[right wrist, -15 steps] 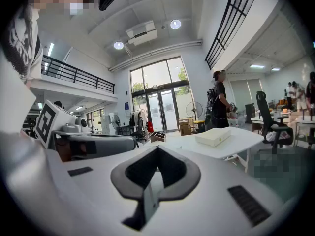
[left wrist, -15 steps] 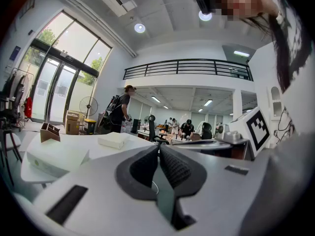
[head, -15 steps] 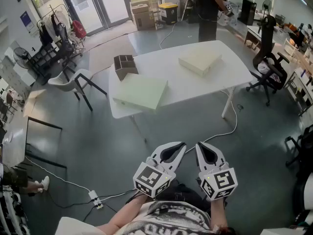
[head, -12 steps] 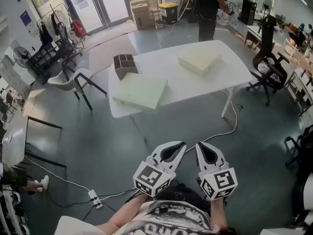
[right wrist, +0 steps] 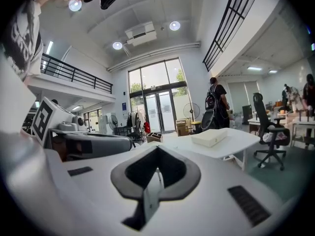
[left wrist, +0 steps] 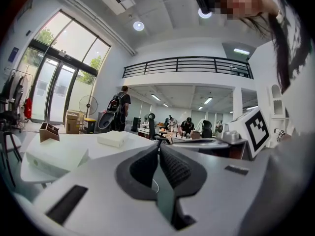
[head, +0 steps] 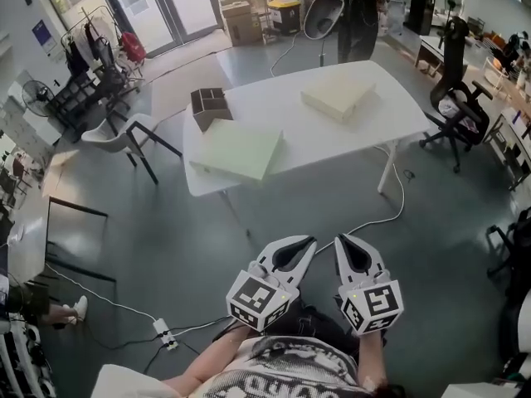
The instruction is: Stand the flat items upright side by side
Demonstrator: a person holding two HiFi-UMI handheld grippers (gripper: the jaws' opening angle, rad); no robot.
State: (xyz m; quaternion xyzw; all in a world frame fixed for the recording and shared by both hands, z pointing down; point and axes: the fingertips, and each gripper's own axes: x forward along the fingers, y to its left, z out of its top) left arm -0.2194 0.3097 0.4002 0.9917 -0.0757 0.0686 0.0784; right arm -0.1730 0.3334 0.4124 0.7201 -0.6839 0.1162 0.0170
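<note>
Two flat cream boxes lie on the white table [head: 282,106], well ahead of me: a large one [head: 236,149] at the near left and a smaller one [head: 338,100] at the far right. A brown wooden organiser [head: 210,106] stands at the table's far left corner. My left gripper [head: 308,242] and right gripper [head: 341,241] hang side by side over the floor, far short of the table, both shut and empty. The left gripper view shows the shut left gripper [left wrist: 158,144] aimed toward the large box [left wrist: 51,156]. In the right gripper view, the shut right gripper [right wrist: 157,149] faces the smaller box [right wrist: 209,138].
A white chair [head: 126,138] stands left of the table and a black office chair [head: 452,106] to its right. A power strip [head: 163,332] and cables lie on the floor. A person [head: 355,15] stands behind the table with a round dark object.
Both grippers stay where they were, shut. The person behind the table has shifted and now holds a round dark object lower, toward the table.
</note>
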